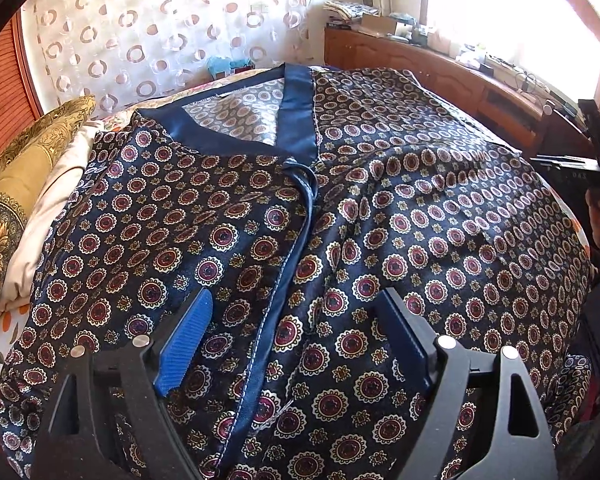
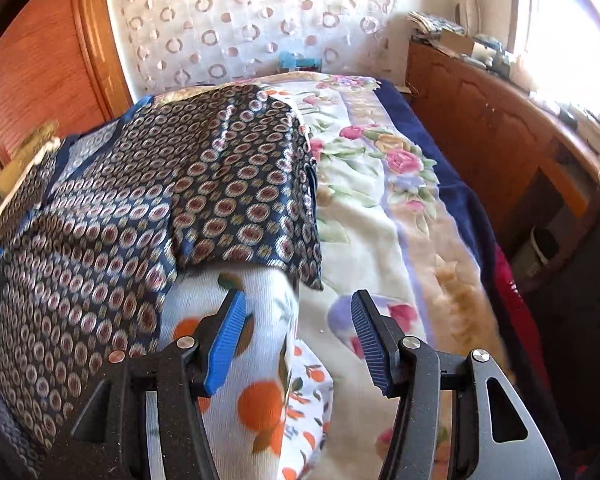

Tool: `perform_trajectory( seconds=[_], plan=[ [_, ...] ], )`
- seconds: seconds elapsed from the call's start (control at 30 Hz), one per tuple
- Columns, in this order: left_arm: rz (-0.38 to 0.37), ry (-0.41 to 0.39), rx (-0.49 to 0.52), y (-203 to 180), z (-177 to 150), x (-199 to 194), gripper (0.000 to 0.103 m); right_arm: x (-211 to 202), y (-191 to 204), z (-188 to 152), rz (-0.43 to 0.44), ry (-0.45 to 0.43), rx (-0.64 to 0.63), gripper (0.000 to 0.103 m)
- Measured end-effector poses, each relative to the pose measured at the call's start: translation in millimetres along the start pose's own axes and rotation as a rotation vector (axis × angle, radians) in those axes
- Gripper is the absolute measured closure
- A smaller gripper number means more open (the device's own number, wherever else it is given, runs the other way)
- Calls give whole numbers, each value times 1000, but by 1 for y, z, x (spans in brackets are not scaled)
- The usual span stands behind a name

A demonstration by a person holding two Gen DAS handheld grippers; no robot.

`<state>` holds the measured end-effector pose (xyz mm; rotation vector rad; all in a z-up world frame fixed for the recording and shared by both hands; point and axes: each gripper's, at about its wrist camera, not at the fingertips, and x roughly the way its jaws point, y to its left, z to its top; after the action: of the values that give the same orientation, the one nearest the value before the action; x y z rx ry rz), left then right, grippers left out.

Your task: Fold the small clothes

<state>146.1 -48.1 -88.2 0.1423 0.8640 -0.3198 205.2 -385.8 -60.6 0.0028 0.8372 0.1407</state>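
A navy satin garment (image 1: 380,216) with red-and-cream medallions and a plain blue neck band lies spread on the bed, front up, its blue placket running down the middle. My left gripper (image 1: 296,320) is open just above its lower front, the jaws on either side of the placket. In the right wrist view the same garment (image 2: 148,208) lies at left, its right sleeve folded across. My right gripper (image 2: 298,320) is open and empty, beside the garment's right edge, above a white orange-print cloth (image 2: 256,360). The right gripper's black frame (image 1: 596,148) shows at the left view's right edge.
A floral blanket (image 2: 380,208) covers the bed to the right of the garment. A gold sunflower cushion (image 1: 16,200) lies at the left. A wooden cabinet (image 2: 492,120) with clutter runs along the right under a bright window. A circle-pattern curtain (image 1: 160,28) hangs behind.
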Motion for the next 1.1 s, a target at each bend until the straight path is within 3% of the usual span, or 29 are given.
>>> perform_trajectory(
  seconds=[0.13, 0.27, 0.3, 0.33, 0.4, 0.57, 0.67, 0.8, 0.9, 1.07, 1.1],
  plan=[
    [-1, -3, 0, 0, -1, -1, 19, 12, -7, 13, 46, 0, 44, 46],
    [0, -4, -1, 0, -1, -2, 19, 23, -21, 21, 92, -6, 80, 57],
    [0, -4, -1, 0, -1, -2, 19, 24, -26, 22, 102, -10, 93, 67],
    [0, -5, -1, 0, -2, -2, 19, 25, -29, 22, 119, -16, 110, 83],
    [0, -5, -1, 0, -2, -2, 19, 27, -31, 23, 150, -35, 135, 98],
    [-1, -6, -3, 0, -2, -2, 19, 4, -14, 28, 73, -145, 87, 100],
    [0, -6, -3, 0, -2, -2, 19, -21, 14, 42, 30, -236, -10, 100],
    [1, -7, -3, 0, -2, -2, 19, -43, 60, 52, 102, -286, -156, 100],
    [0, -7, -4, 0, -2, -2, 19, -40, 86, 43, 172, -231, -228, 100],
    [-1, -11, -8, 0, -2, -2, 19, -12, 90, 5, 167, -69, -269, 99],
    [0, -11, -9, 0, -2, -2, 19, -8, 87, -1, 162, -51, -270, 94]
  ],
)
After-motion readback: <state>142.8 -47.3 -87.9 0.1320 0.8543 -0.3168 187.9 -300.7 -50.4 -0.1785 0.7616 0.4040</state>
